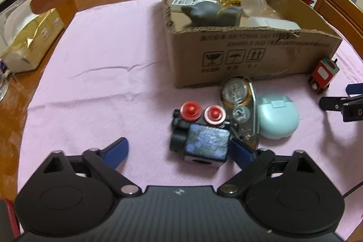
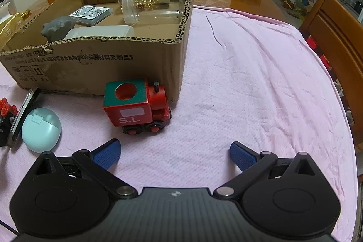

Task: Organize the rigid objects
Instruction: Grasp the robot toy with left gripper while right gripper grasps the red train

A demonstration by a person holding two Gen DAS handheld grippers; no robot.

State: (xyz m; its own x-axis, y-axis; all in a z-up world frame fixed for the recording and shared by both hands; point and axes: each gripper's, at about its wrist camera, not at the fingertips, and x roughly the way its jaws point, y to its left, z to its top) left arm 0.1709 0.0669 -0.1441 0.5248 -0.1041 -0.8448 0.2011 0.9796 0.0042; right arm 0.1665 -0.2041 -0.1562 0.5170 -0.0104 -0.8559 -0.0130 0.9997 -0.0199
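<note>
In the left wrist view a black toy (image 1: 199,140) with two red knobs and a bluish cube face lies on the pink cloth (image 1: 102,74). My left gripper (image 1: 178,144) is open around it: the right pad sits at the cube's edge and the left pad is well clear of it. Beside the toy lie a clear tape dispenser (image 1: 240,103) and a mint egg-shaped case (image 1: 278,117). A red and green toy train (image 2: 138,106) stands by the cardboard box (image 2: 113,60). My right gripper (image 2: 175,149) hangs open and empty just in front of the train.
The box (image 1: 249,56) holds a grey animal figure (image 1: 211,14), clear jars (image 2: 154,6), a white case and a flat packet. A gold package (image 1: 31,37) lies at the cloth's left edge. Wooden chairs (image 2: 335,37) stand around the table.
</note>
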